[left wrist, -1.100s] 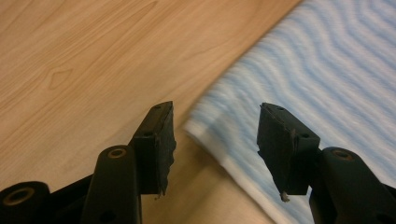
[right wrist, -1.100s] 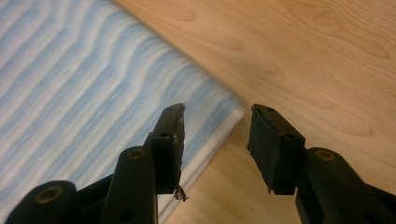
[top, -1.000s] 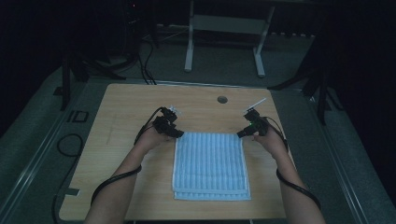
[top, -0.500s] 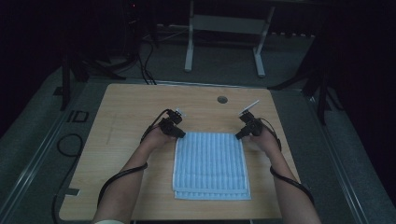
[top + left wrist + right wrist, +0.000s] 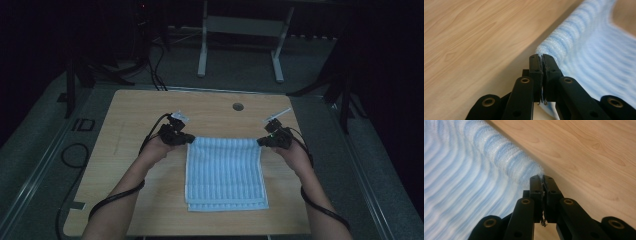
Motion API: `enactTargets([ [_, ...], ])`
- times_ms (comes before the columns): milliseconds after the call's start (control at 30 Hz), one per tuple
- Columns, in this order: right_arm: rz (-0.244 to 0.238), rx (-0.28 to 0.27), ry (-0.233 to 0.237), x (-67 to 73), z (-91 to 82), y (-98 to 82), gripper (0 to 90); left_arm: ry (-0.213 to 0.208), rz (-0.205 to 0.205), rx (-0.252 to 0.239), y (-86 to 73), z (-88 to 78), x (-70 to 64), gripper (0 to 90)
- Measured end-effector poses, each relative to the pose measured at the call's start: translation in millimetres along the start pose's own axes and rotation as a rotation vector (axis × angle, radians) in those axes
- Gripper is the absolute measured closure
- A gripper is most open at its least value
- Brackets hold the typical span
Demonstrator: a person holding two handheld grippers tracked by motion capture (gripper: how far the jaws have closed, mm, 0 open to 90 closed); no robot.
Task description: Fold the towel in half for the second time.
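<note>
A light blue striped towel (image 5: 225,172) lies folded on the wooden table (image 5: 130,165), its far edge lifted. My left gripper (image 5: 189,140) pinches the towel's far left corner (image 5: 554,47), jaws shut on the cloth. My right gripper (image 5: 259,142) holds the far right corner (image 5: 524,167) the same way. In the left gripper view the towel (image 5: 599,57) spreads to the right of my left gripper (image 5: 541,57). In the right gripper view the towel (image 5: 461,177) spreads to the left of my right gripper (image 5: 541,178).
A round cable hole (image 5: 238,106) sits in the table near its far edge. Black cables (image 5: 75,155) trail off the table's left side onto the floor. A white metal frame (image 5: 240,30) stands beyond the table. Bare wood flanks the towel on both sides.
Both grippers moved slightly nearer and lifted the towel's far edge by its corners. The far edge now stretches taut between them.
</note>
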State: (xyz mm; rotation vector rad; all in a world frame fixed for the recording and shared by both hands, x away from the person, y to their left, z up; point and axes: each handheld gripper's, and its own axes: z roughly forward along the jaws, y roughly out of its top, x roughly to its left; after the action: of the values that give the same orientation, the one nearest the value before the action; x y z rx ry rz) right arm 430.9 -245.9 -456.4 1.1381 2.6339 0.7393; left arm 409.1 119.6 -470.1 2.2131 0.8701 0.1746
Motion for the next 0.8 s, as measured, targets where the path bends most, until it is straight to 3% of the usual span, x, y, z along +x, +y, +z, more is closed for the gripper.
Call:
enactTargets([
  [267,-0.074,-0.094,0.009,44.5,-47.5,-50.3,86.9,-0.069,0.109,-0.07,-25.3,-40.5,-59.1,86.7],
  [500,-0.117,-0.087,0.034,83.4,-63.6,-95.6,86.8,-0.128,0.15,-0.035,-63.9,-51.2,-96.5,86.6],
  [633,-0.121,-0.028,0.092,98.4,-54.4,-119.4,85.5,-0.17,0.158,0.014,-84.9,-47.9,-108.7,86.3],
  [700,-0.125,-0.002,0.106,106.0,-51.2,-129.4,77.8,-0.18,0.164,0.04,-90.9,-48.6,-110.8,84.7],
  [733,-0.127,0.004,0.114,107.7,-51.7,-132.6,70.9,-0.158,0.165,0.033,-92.4,-50.2,-111.6,79.5],
  [800,-0.113,-0.016,0.085,107.2,-56.6,-133.6,68.0,-0.142,0.155,0.037,-91.6,-53.0,-109.4,65.4],
])
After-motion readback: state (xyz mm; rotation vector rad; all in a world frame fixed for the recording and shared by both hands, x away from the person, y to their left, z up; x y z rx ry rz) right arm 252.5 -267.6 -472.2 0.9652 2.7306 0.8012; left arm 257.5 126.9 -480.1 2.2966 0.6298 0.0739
